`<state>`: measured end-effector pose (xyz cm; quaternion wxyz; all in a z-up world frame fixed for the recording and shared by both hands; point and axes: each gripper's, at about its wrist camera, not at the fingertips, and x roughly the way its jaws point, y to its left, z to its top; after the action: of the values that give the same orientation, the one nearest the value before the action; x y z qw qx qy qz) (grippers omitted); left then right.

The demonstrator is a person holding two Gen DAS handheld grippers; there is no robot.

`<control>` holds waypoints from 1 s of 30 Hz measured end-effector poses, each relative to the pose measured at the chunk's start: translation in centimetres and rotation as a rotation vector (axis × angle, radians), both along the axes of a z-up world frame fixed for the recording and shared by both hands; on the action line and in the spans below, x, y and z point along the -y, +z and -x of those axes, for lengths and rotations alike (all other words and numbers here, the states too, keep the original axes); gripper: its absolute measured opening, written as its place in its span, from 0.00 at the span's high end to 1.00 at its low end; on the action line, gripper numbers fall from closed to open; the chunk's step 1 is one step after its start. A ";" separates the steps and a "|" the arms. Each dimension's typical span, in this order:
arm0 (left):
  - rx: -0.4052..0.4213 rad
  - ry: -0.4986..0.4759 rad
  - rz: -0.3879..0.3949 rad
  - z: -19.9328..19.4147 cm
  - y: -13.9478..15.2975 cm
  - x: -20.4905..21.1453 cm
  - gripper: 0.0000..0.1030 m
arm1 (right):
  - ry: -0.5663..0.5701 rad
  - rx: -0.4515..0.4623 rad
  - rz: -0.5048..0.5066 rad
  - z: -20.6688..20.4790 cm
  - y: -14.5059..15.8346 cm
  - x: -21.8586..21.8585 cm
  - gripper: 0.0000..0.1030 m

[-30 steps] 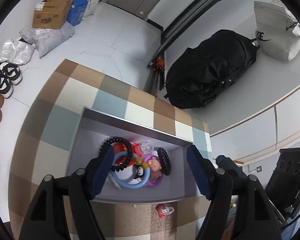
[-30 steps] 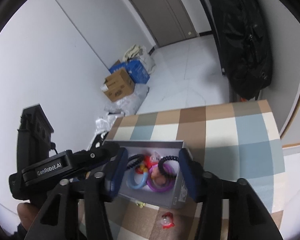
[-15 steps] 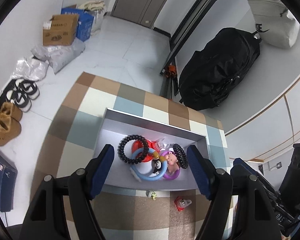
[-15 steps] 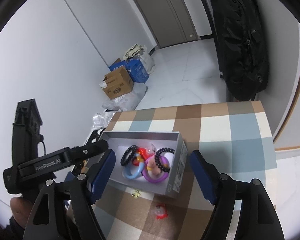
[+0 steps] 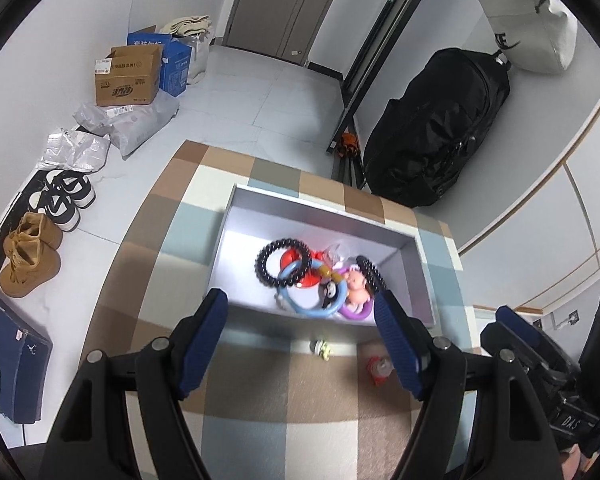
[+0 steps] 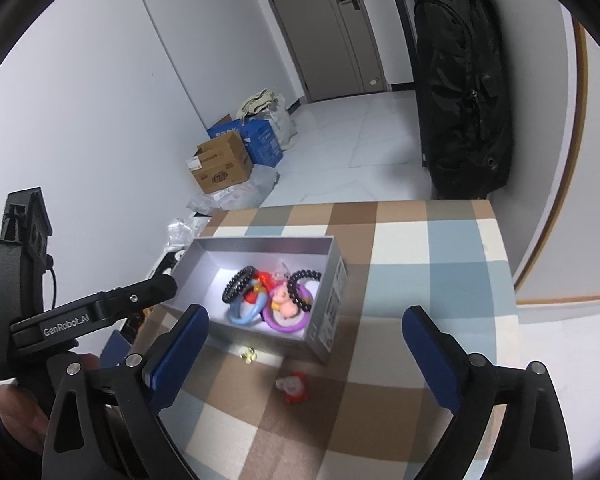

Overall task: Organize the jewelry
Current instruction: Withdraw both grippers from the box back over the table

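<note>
A grey open box [image 5: 324,208] [image 6: 328,296] sits on the checked tablecloth. It holds black bead bracelets [image 5: 278,262] [image 6: 238,282], a blue ring [image 5: 312,306], a purple ring [image 6: 286,322], a red piece and a small pink pig figure [image 5: 356,284] [image 6: 281,299]. A small yellow trinket [image 5: 322,349] [image 6: 249,355] and a red trinket [image 5: 379,369] [image 6: 294,389] lie on the cloth in front of the box. My left gripper [image 5: 302,338] is open and empty above the box's near wall. My right gripper [image 6: 306,352] is open and empty, to the right of the left gripper [image 6: 100,312].
The table [image 5: 284,416] ends at the far edge just behind the box. On the floor lie cardboard boxes [image 5: 128,76], plastic bags, shoes [image 5: 30,256] and a black backpack [image 5: 440,128]. A door stands at the back.
Both grippers have drawn back and up from the box, so it looks smaller and the two trinkets on the cloth show. The right jaws opened wider.
</note>
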<state>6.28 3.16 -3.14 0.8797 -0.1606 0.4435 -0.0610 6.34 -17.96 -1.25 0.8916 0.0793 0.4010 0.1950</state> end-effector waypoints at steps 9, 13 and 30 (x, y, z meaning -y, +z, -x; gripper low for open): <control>-0.057 -0.059 -0.033 1.2 -2.1 0.7 0.21 | -0.028 -0.028 0.037 1.0 -1.1 0.9 0.00; -0.107 -0.098 -0.051 1.0 -3.7 1.5 0.21 | -0.016 -0.039 0.066 1.1 -1.5 0.6 0.00; -0.126 -0.106 -0.174 -0.3 -5.7 3.6 0.21 | -0.066 -0.114 0.128 1.4 -3.7 2.8 0.00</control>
<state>6.58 -0.49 -8.79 0.8561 -0.0637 0.5095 -0.0586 4.97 -20.71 -4.90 0.8765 0.0465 0.4599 0.1348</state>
